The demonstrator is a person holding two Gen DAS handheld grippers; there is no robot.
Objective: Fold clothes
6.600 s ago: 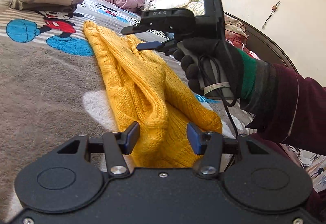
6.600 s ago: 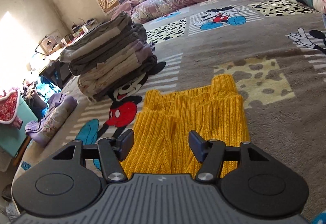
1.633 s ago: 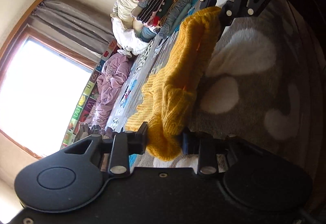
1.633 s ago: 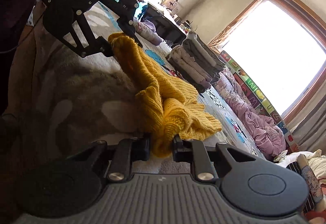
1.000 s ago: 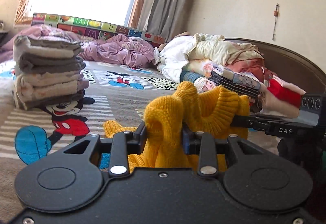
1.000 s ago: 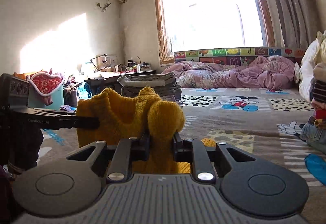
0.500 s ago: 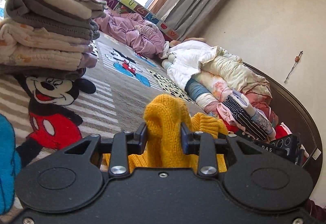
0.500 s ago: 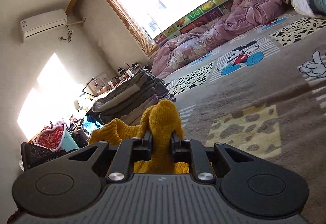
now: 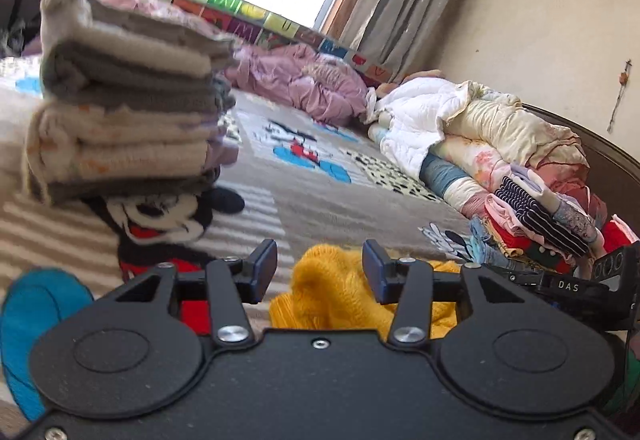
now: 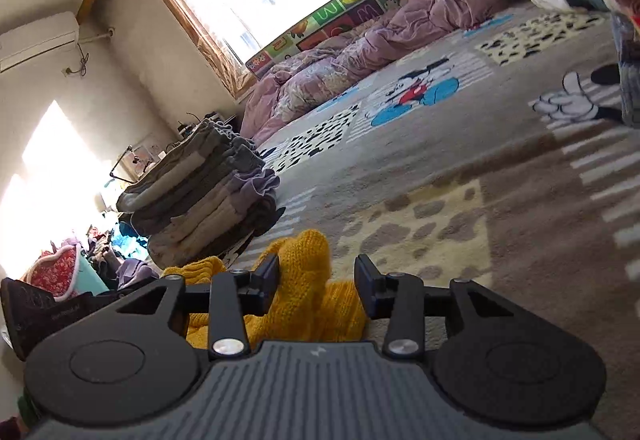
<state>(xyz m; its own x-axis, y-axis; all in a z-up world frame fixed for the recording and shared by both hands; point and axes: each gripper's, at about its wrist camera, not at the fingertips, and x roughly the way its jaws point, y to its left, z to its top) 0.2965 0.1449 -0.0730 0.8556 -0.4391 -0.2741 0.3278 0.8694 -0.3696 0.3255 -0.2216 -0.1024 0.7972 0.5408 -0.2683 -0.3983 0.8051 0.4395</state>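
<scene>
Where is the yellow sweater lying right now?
In both wrist views the yellow sweater lies bunched on the cartoon blanket, between each open gripper's fingers, right of the stack of folded clothes.

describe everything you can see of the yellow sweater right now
The yellow sweater is a chunky knit, mustard yellow, with a cable or ribbed texture. It lies bunched on the patterned blanket, not flat, with one fold humped up. That hump sits between the open fingers of the left claw; in the right wrist view another hump stands between the open fingers of the right claw, close against one finger. Neither claw is clamped on it. Its lower part is hidden behind both claws.
</scene>
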